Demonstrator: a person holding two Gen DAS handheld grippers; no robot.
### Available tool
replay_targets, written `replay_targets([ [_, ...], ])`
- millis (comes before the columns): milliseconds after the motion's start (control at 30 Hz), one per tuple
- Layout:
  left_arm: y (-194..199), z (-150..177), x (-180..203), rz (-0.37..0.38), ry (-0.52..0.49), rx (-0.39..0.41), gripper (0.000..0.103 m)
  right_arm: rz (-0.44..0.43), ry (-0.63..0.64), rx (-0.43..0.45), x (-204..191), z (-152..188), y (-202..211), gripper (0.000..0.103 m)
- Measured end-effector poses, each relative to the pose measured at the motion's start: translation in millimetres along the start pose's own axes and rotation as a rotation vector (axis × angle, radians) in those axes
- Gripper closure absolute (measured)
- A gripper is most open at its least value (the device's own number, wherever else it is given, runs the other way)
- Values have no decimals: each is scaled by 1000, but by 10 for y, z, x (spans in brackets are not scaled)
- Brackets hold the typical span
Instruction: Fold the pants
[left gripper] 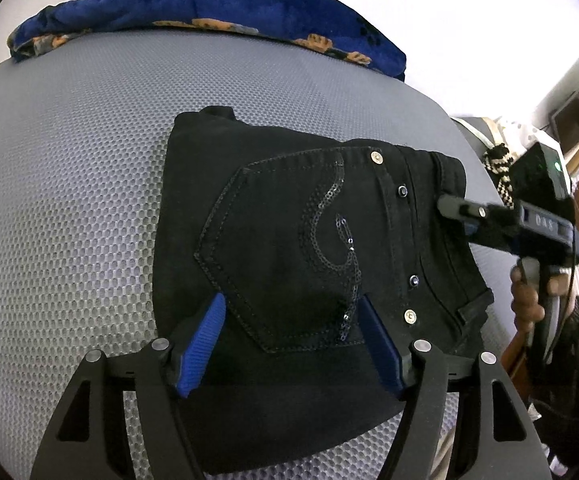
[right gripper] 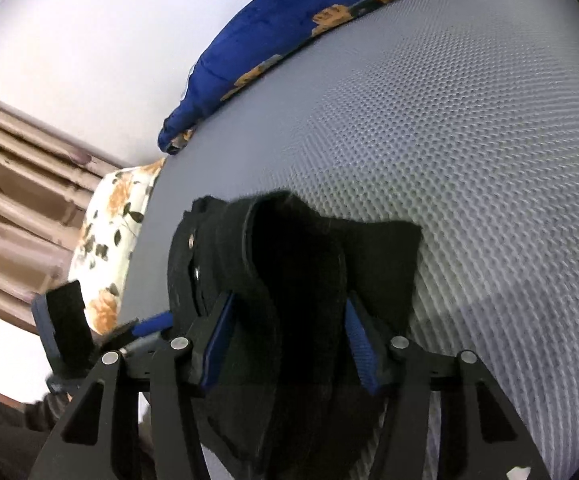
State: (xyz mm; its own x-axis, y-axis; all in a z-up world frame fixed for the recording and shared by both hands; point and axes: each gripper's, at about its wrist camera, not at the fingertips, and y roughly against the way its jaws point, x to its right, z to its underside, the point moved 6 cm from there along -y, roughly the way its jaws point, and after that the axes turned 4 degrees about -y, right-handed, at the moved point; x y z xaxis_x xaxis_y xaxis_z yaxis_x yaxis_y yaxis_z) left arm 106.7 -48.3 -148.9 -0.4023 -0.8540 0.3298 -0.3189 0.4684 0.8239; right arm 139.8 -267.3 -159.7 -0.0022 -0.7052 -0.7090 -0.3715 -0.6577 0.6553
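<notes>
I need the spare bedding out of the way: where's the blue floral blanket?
In the left wrist view the blue blanket lies along the far edge of the grey mattress, beyond the folded black pants.

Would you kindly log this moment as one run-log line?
stage: pants folded compact on grey mat | left gripper: open, straddling back pocket | right gripper: around waistband edge, grip unclear | blue blanket behind

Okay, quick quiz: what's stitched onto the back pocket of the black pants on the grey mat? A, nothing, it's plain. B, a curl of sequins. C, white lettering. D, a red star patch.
B: the left wrist view shows a curling line of dark sequins across the pocket of the pants, with no patch or lettering.
</notes>
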Motion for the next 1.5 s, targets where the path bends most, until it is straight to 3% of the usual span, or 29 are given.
replay_targets([
  [133,-40,-16,9,-5,3,1,33,-29,-14,-5,-25,-68,-73,54],
  [233,-53,-3,24,-12,5,4,33,-16,-35,-10,-44,-23,-60,74],
  [333,-68,-2,34,-24,0,3,33,98,10,63,-206,16,2,87],
  [400,-70,-3,44,-28,-1,3,33,148,6,80,-284,36,34,91],
  [600,-18,-65,19,-50,-6,22,33,262,5,138,-457,73,206,92],
  [833,11,-163,60,-72,-63,54,33,291,-59,239,-423,112,511,93],
  [967,-71,-152,155,-80,-138,47,33,360,-141,205,-17,205,390,92],
  [1033,-148,-127,195,-116,-186,29,33,385,-124,193,73,201,322,85],
  [1200,-226,-90,260,-173,-254,26,33,403,-107,177,36,209,385,74],
  [1500,-168,-10,316,-155,-246,11,33,408,-85,149,-145,601,591,73],
])
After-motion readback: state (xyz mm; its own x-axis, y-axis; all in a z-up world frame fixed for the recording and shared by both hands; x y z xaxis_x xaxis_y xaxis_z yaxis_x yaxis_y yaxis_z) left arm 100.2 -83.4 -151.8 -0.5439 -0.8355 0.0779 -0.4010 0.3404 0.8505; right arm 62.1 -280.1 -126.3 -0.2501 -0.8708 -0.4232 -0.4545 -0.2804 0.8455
